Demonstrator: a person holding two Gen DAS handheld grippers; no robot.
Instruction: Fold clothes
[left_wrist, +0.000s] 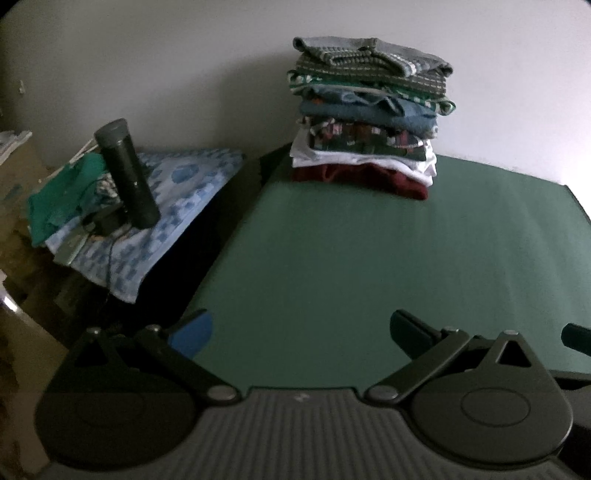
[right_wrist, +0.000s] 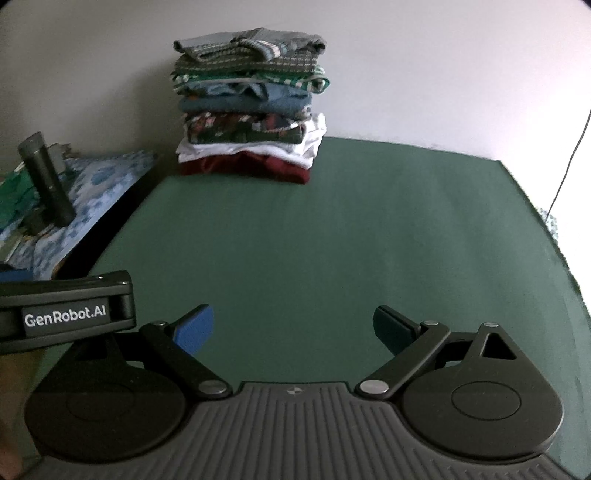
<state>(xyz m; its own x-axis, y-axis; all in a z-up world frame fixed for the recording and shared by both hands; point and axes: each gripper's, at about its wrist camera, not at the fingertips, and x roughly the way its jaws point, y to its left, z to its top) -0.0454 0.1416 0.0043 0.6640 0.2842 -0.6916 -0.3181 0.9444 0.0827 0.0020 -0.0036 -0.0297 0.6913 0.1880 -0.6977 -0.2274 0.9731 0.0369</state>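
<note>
A tall stack of folded clothes (left_wrist: 365, 114) (right_wrist: 251, 107) stands at the far edge of the green table (left_wrist: 369, 258) (right_wrist: 332, 240), against the white wall. A dark red garment lies at its bottom and a grey striped one on top. My left gripper (left_wrist: 303, 330) hovers open over the table's near left part with nothing between its fingers. My right gripper (right_wrist: 293, 325) is open too, empty, over the near middle. The left gripper's body (right_wrist: 66, 310) shows at the left edge of the right wrist view.
Left of the table lies a blue patterned cloth (left_wrist: 162, 206) (right_wrist: 92, 192) with a dark cylindrical bottle (left_wrist: 127, 166) (right_wrist: 46, 177) standing on it and green cloth (left_wrist: 62, 195) beside it. Cardboard boxes (left_wrist: 18, 177) sit at the far left. A thin cable (right_wrist: 569, 158) hangs at the right.
</note>
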